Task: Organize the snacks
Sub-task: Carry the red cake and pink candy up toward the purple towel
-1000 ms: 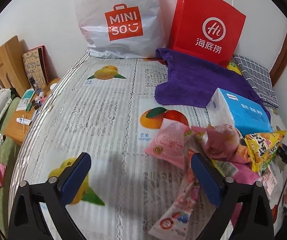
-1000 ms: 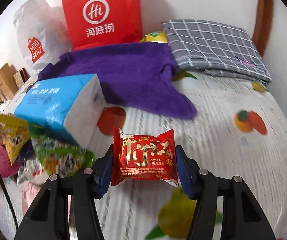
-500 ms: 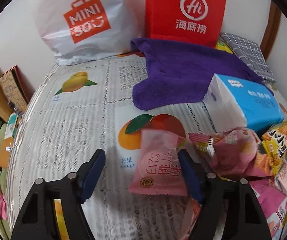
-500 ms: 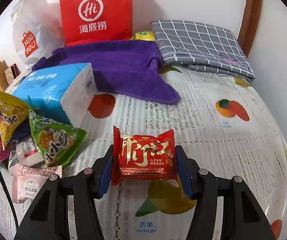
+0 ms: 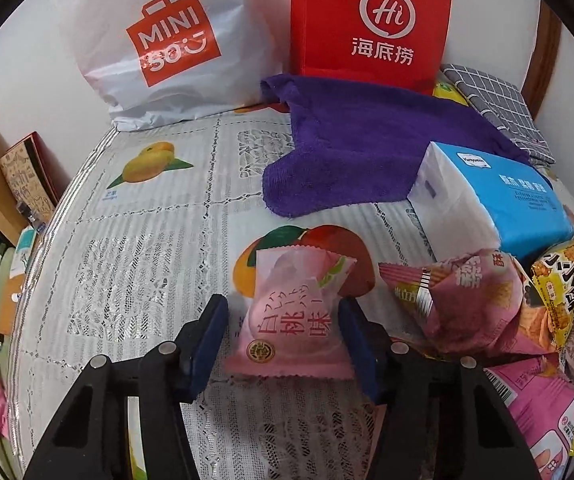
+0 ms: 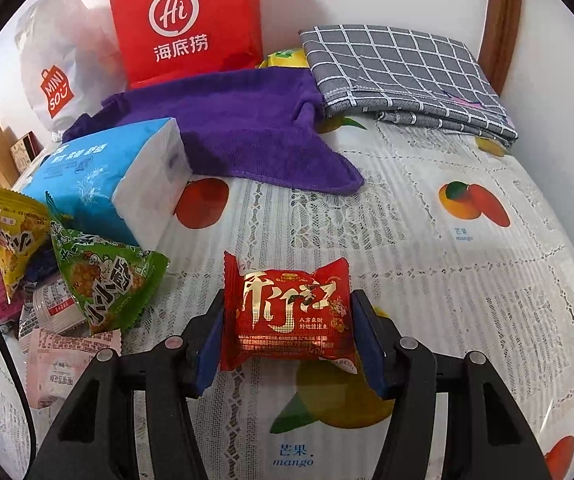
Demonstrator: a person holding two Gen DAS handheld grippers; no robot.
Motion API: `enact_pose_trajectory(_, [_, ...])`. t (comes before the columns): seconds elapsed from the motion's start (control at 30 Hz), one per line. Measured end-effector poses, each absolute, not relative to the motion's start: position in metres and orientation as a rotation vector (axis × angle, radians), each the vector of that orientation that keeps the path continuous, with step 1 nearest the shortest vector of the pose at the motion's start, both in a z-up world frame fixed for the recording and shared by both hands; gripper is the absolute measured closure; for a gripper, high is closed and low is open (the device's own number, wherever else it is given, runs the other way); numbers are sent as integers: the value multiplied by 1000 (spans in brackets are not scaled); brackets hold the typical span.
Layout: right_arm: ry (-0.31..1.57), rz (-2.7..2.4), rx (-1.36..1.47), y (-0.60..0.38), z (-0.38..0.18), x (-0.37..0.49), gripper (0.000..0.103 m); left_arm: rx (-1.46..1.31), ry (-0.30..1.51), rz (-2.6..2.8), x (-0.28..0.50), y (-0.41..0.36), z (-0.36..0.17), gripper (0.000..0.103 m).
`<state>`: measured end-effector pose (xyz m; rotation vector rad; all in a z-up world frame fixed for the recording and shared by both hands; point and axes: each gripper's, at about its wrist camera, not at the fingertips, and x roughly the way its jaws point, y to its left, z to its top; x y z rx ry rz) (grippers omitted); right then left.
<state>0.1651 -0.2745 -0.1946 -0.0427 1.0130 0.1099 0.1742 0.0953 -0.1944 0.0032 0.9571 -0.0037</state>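
Note:
A pale pink peach-flavour snack packet (image 5: pixel 291 320) lies on the fruit-print bedcover (image 5: pixel 135 248), between the blue pads of my left gripper (image 5: pixel 283 308). Those jaws are closing. The right pad touches the packet, while a narrow gap shows at the left pad. My right gripper (image 6: pixel 287 300) is shut on a red snack packet (image 6: pixel 287 312) with gold writing, held just above the cover. A heap of snacks lies beside both grippers: a pink triangular bag (image 5: pixel 467 300), a yellow bag (image 5: pixel 567 280), a green bag (image 6: pixel 107 284) and a pink flat packet (image 6: pixel 67 360).
A blue tissue pack (image 5: pixel 495 196) lies behind the heap, partly on a purple towel (image 5: pixel 367 140). A red paper bag (image 5: pixel 367 20) and a white Miniso bag (image 5: pixel 167 48) lean on the wall. A grey checked cloth (image 6: pixel 399 76) lies far right. The bed's left edge (image 5: pixel 35 240) drops off.
My left gripper moved forward and down to the pink packet, and its jaws narrowed around it. The right gripper kept hold of the red packet and barely moved.

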Motion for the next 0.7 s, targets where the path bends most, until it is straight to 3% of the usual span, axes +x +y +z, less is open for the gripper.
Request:
enact_pose_trajectory(0.1, [1012,111,-41,-275,-195,165,45,4,950,-7,173,95,-193,58])
enact_pose_trajectory(0.7, [918,43,26,-285,-161,137,48,-69,883,-60,164,101,-178,59])
